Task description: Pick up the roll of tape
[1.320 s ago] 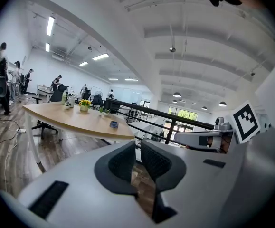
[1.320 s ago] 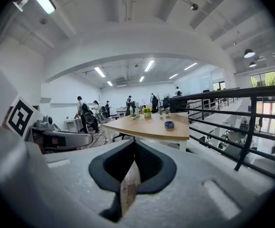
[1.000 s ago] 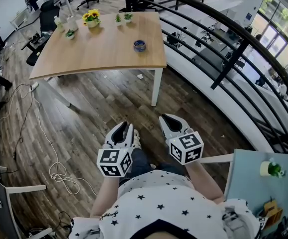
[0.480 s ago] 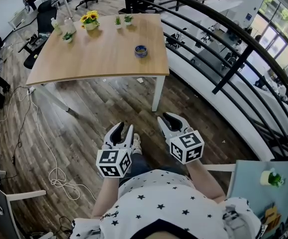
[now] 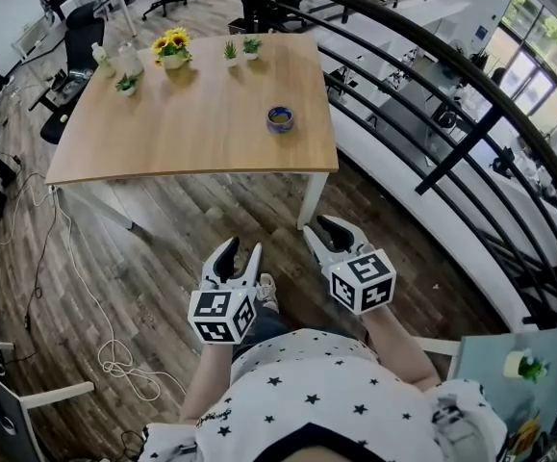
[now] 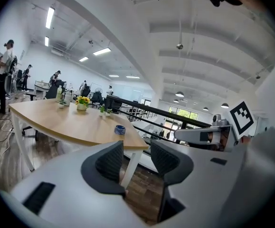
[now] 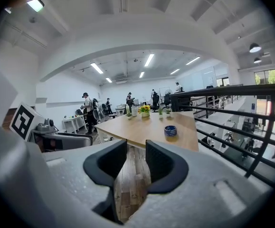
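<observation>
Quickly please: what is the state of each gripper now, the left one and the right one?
Left gripper: open and opening further, nothing between the jaws.
Right gripper: open and opening further, nothing between the jaws.

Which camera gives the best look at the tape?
The head view: it looks down on the tape, showing its ring shape and its spot near the table edge. The left and right gripper views show it only small and side-on, far off.
</observation>
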Action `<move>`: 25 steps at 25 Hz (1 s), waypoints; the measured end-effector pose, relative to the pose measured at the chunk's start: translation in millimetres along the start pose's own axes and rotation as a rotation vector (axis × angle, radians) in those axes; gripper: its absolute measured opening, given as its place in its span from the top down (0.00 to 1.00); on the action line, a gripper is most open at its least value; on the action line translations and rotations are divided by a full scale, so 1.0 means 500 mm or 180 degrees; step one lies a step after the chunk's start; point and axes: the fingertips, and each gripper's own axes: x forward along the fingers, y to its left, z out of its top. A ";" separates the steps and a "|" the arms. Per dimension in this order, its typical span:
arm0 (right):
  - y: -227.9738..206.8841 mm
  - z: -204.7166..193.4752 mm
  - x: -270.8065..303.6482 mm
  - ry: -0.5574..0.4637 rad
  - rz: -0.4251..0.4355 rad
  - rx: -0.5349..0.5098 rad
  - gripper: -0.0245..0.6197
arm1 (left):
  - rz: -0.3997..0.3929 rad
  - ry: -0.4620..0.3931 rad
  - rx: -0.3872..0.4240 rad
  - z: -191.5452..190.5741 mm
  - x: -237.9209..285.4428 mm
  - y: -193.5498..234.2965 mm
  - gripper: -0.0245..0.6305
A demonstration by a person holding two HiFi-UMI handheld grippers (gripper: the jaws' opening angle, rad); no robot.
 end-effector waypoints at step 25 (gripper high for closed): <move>-0.130 0.135 0.343 0.0016 -0.0192 0.0133 0.72 | -0.0261 0.0166 0.0104 0.153 0.288 0.223 0.71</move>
